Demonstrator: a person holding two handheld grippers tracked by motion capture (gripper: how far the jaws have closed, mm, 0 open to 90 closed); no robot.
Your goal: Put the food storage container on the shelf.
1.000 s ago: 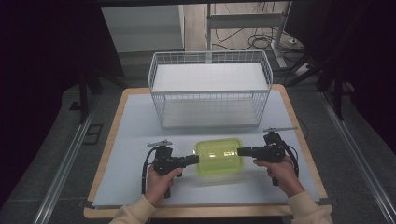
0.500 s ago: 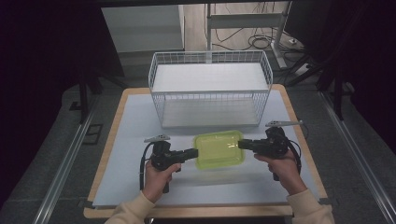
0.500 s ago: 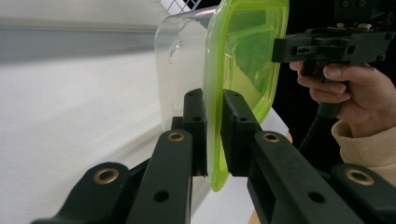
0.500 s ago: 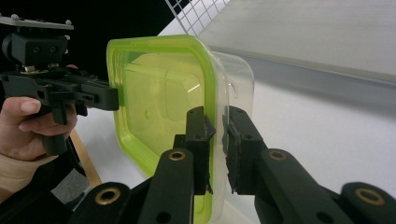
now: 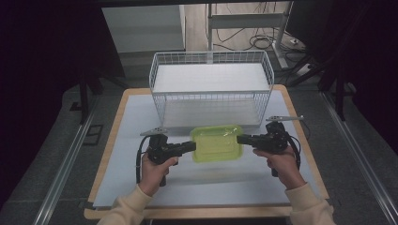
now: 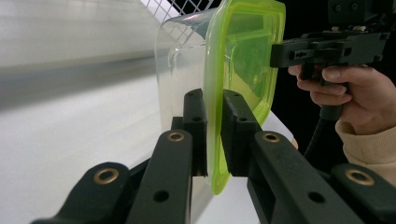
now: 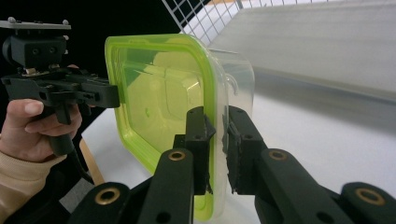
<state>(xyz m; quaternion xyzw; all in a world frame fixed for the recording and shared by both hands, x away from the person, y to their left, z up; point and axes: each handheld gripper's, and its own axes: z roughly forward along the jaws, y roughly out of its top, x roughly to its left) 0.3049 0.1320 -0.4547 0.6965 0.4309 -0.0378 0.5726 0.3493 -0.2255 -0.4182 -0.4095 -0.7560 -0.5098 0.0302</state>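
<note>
A clear plastic container with a lime-green lid (image 5: 217, 142) hangs above the white mat, carried between both grippers. My left gripper (image 5: 193, 146) is shut on the lid's left rim; its pads (image 6: 233, 126) pinch the green edge (image 6: 215, 140). My right gripper (image 5: 239, 139) is shut on the opposite rim, where its pads (image 7: 198, 140) squeeze the lid edge (image 7: 140, 84). The container sits level in the high view, just in front of the wire basket (image 5: 211, 91). Each gripper view shows the other hand and its gripper beyond the container.
The white wire basket stands at the back of the mat, open at the top. A wooden-edged board (image 5: 108, 154) carries the white mat (image 5: 136, 122). Metal rails (image 5: 61, 173) run along both sides of the table. Cables lie on the floor behind.
Both grippers have risen together with the container, which now sits higher and closer to the basket's front wall. Both grips are unchanged.
</note>
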